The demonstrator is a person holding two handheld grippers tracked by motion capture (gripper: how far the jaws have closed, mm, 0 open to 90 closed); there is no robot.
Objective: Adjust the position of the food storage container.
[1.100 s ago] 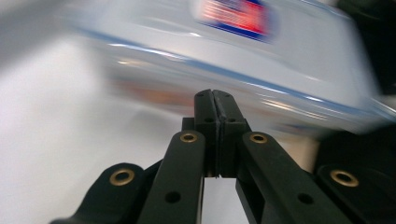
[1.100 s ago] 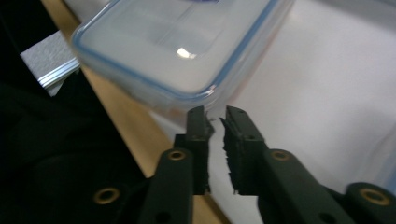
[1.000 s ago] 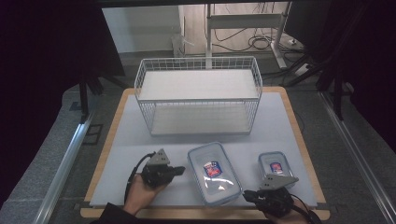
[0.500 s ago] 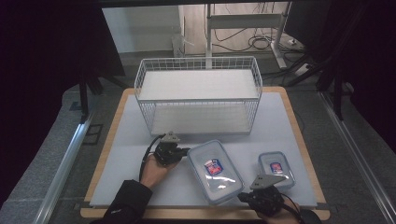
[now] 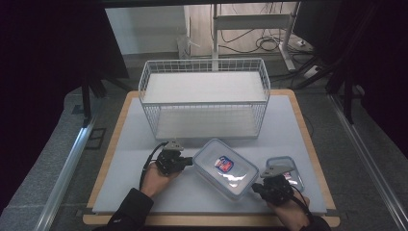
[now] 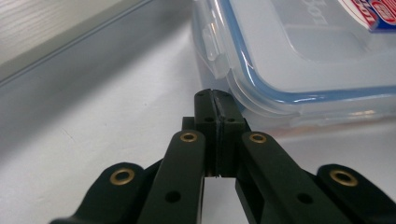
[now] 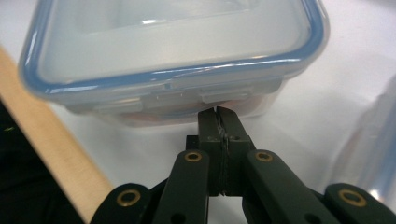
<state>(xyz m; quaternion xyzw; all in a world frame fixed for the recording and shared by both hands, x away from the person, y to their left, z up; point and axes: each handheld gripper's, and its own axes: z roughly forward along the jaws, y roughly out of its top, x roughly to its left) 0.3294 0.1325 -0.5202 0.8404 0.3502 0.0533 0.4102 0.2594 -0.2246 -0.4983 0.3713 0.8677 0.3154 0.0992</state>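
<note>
I have both claws pressed together with nothing between them, one at each end of the large box (image 5: 226, 168): my left claw (image 5: 188, 162) sits at its far-left end, tips right at the lid's edge beside a clear latch, and my right claw (image 5: 256, 186) is at its near-right end, tips right against the wall below the lid. The box is clear plastic with a blue seal running round its lid and a red-and-blue sticker (image 5: 222, 163) on top; it lies slantwise on the near part of the counter (image 5: 125, 178). Just beside my right claw rests a small box (image 5: 288, 168) of the same kind. The counter is a pale mat on a wooden board. Farther back stands a white wire basket (image 5: 204, 98), and beyond it a grey floor with cables (image 5: 269, 45) and a stand's legs.
</note>
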